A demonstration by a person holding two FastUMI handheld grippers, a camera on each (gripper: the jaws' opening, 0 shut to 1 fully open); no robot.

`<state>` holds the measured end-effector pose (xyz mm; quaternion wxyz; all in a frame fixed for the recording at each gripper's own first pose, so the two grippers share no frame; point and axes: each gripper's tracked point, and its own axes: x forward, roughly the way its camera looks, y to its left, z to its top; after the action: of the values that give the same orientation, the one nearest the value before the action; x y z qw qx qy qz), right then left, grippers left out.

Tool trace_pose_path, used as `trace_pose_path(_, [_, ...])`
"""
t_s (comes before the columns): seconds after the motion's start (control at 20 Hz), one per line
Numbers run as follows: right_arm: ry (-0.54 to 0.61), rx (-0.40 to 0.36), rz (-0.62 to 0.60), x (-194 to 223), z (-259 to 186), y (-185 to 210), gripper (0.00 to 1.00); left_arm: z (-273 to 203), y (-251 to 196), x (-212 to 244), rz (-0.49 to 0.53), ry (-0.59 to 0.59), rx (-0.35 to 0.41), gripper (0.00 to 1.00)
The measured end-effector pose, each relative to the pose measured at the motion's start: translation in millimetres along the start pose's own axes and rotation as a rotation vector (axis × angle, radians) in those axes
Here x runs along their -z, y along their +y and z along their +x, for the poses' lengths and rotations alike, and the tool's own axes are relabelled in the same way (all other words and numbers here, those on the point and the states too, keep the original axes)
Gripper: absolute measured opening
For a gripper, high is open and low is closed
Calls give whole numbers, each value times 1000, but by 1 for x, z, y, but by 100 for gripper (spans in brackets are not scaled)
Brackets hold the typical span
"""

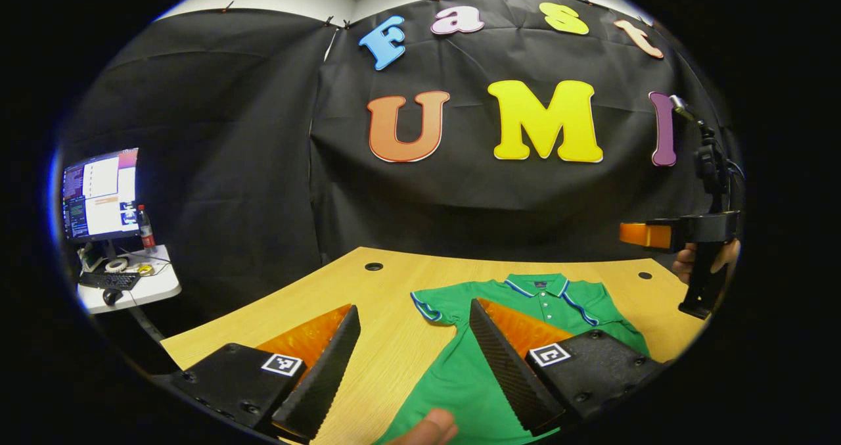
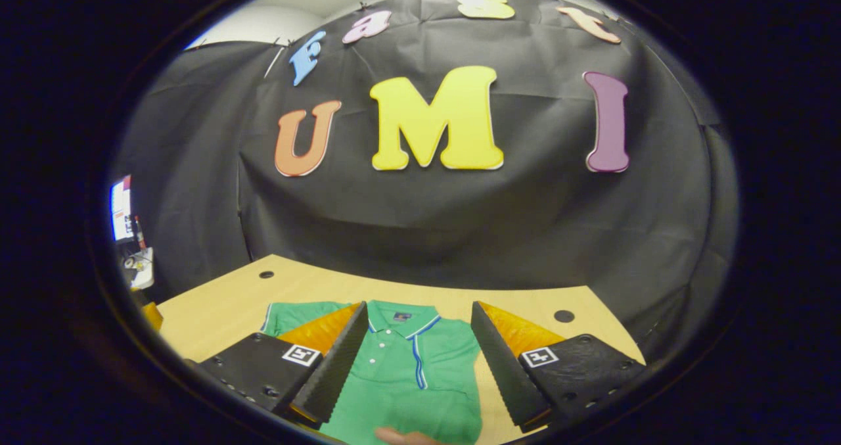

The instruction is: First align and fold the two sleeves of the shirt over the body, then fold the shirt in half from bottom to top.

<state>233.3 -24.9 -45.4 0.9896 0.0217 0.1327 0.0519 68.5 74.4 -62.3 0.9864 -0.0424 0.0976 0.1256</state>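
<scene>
Left gripper view: my left tool hangs wide over the counter, holding nothing, its left sleeve spread just ahead. Right gripper view: right tool also wide and empty, straddling the collar and placket of the green shirt, which lies flat, collar away from me. Right side looks already tucked in, can't confirm. Risk: pinching the sleeve too deep grabs the body layer too and drags the shirt askew.
</scene>
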Motion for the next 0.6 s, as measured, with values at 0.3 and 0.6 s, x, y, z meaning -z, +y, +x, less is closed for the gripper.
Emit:
trace_pose_path(0.3, [-123,33,-50,1,-94,-35,95,71,1,-22,-45,21,-13,100])
trace_pose_path(0.6, [-158,-4,-96,41,-150,-52,94,191,5,42,-26,158,-60,100])
